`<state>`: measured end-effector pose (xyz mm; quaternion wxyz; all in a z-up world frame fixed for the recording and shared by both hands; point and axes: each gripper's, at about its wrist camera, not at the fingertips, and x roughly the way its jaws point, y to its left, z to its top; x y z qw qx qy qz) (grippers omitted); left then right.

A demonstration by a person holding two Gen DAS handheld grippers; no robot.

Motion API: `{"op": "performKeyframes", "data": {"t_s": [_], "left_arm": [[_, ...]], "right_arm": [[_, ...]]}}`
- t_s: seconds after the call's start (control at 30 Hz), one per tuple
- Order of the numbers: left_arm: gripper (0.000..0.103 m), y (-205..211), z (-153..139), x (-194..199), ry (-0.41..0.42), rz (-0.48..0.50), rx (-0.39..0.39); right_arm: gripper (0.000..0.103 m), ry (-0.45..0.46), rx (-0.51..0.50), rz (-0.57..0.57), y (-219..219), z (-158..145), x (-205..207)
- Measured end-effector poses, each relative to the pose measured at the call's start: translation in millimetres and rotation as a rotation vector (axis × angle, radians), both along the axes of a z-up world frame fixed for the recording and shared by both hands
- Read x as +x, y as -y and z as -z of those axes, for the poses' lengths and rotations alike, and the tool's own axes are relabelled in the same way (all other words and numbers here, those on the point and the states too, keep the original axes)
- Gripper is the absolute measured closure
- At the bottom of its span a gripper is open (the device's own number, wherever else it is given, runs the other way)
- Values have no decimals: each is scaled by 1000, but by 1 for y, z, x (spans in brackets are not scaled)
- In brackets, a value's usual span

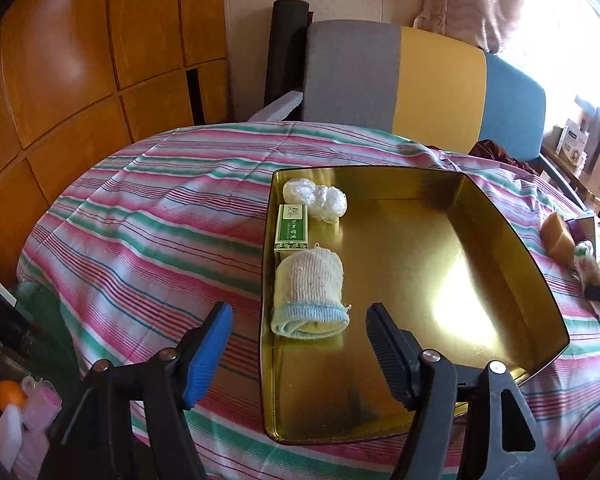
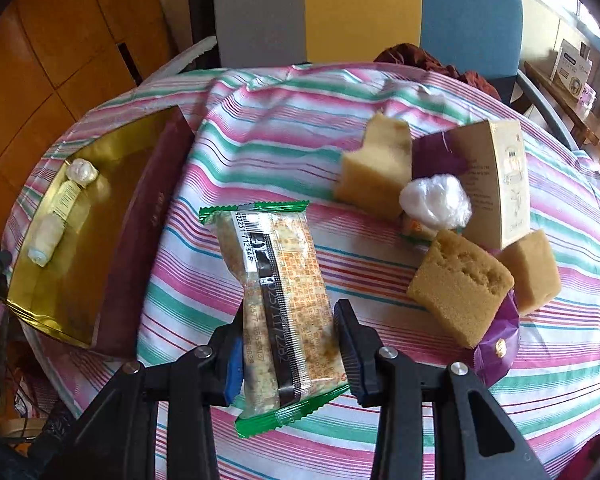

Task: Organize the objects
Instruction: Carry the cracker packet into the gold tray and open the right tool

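Right claw [image 2: 290, 344] is clamped on a green-edged snack packet [image 2: 278, 300], lifted above the striped counter [image 2: 268, 136]. Left claw [image 1: 300, 324] gapes wide with nothing in it, above the gold tin tray [image 1: 440, 240], where a rolled sock [image 1: 308, 296], green box [image 1: 292, 228] and plastic wad [image 1: 316, 198] line its left wall.

The cloth [image 1: 148, 216] is striped pink, green, white and blue. The tin [image 1: 440, 288] shines gold inside and looks dark maroon outside. In it lie a cream sock [image 1: 308, 296] with a pale blue cuff and a green box [image 1: 292, 228]. The snack packet [image 2: 280, 312] has green edges and an orange pattern. The sponges [image 2: 460, 280] are tan.
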<state>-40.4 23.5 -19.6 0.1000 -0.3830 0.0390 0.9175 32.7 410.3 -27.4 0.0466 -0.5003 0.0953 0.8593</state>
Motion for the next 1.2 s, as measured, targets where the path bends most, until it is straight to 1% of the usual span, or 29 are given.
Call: {"op": "performKeyframes", "data": {"t_s": [0.07,0.17,0.27,0.37,0.47,0.57,0.67,0.77,0.8,0.87,0.97,1.03,1.2], "left_arm": [[30,3,0,1,-4,-5,4],[30,8,0,2,-3,-14,11],[29,16,2,2,-2,-28,22],[24,28,1,1,-5,-66,22],[23,44,1,-2,-7,-114,32],[23,60,0,-3,-15,-155,42],[22,71,-2,-4,-22,-185,57],[22,75,-4,-5,-22,-187,75],[22,75,-4,-5,-21,-186,79],[22,76,-3,-5,-17,-176,88],[21,74,-4,-5,-16,-163,91],[18,72,-5,-5,-23,-160,84],[17,66,-5,-2,-32,-150,68]], "right_arm": [[63,-35,-15,-33,15,-17,-5],[63,-75,-17,-120,50,-40,-15],[63,-78,-23,-213,91,-50,-33],[63,-63,-26,-307,132,-52,-47],[63,-28,-4,-409,176,-44,-61],[63,43,25,-522,215,-21,-77],[63,102,73,-598,247,1,-91],[63,151,62,-700,280,18,-100],[63,154,53,-729,290,21,-101],[60,151,4,-784,309,24,-101],[56,127,-55,-815,324,22,-102],[56,106,-91,-808,324,17,-101],[55,54,-106,-754,309,6,-95]]}}
